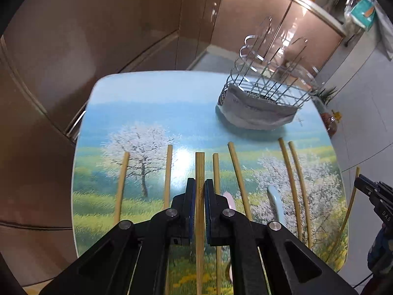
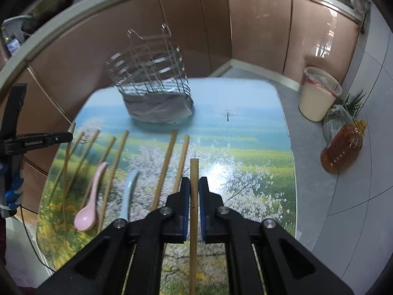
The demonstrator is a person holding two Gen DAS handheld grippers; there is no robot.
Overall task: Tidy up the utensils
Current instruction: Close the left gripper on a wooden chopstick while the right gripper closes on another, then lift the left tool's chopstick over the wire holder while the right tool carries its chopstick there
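Several bamboo chopsticks lie side by side on the landscape-print table [image 1: 147,113]. My left gripper [image 1: 200,184] is shut on one chopstick [image 1: 200,169] that runs between its pads. My right gripper [image 2: 194,183] is shut on another chopstick [image 2: 194,172]; it shows at the right edge of the left wrist view [image 1: 368,186]. A wire utensil basket [image 1: 265,91] with a grey liner stands at the far side of the table [image 2: 245,127], also in the right wrist view [image 2: 157,91]. A pink spoon [image 2: 89,201] and a light blue spoon [image 2: 127,194] lie among the chopsticks.
Brown cabinet doors [image 2: 258,29] wrap around behind the table. A cream waste bin [image 2: 316,93], a bag of greens [image 2: 341,115] and an oil bottle [image 2: 343,147] stand on the floor to the right.
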